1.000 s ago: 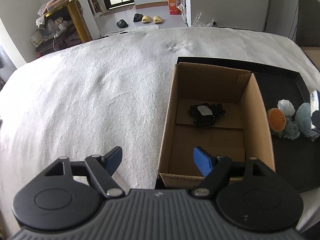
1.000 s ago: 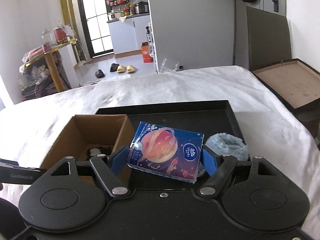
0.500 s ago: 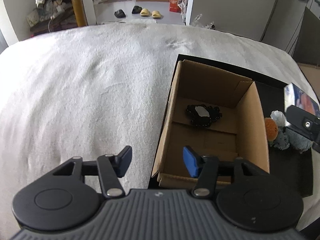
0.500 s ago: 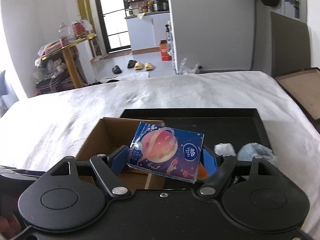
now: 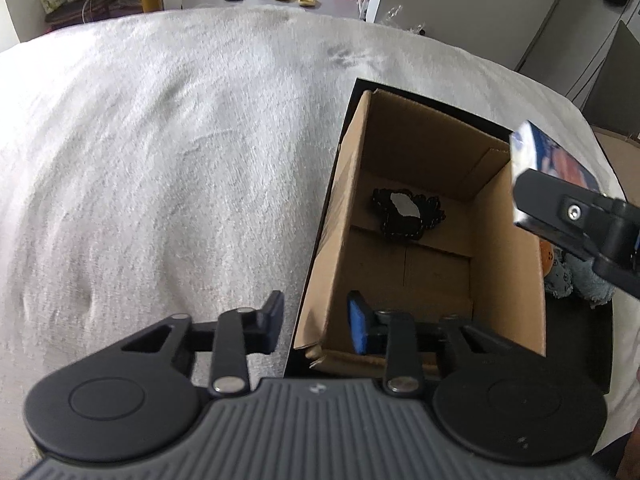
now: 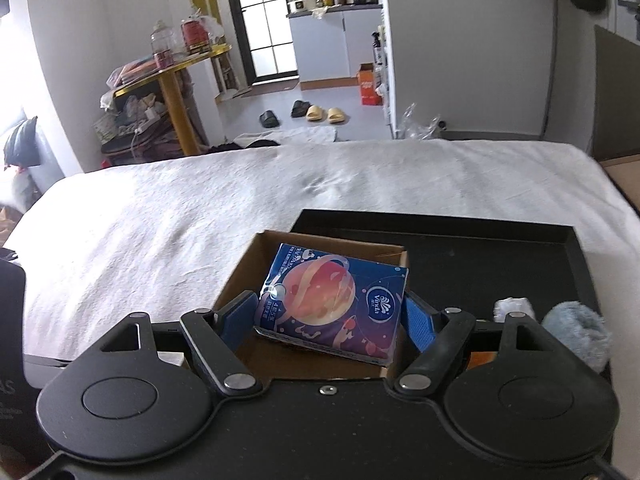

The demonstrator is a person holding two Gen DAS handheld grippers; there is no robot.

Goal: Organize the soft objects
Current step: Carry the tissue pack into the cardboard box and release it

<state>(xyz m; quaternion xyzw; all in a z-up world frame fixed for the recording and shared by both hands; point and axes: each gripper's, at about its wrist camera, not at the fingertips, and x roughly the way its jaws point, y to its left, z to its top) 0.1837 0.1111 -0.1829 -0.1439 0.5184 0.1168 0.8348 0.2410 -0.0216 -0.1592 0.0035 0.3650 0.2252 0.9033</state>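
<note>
Left wrist: left gripper [image 5: 316, 322] straddles the box [image 5: 320, 268] near corner wall, jaws just closing, not yet pinching. Black pouch [image 5: 404, 216] lies inside box.

Right wrist: right gripper [image 6: 332, 320] clamps tissue pack [image 6: 334, 300] above box [image 6: 248, 268].

Tissue pack [image 6: 334, 300]: dark blue wrapper, pink-orange planet print, white logo; cardboard box [image 5: 508, 248]: plain brown; item inside box [image 5: 406, 214]: black, grey-white centre patch; tray [image 6: 480, 248]: black; bed cover [image 5: 160, 140]: white; fluffy item at right [image 6: 578, 330]: pale blue; gripper pads [image 6: 418, 322]: blue.
</note>
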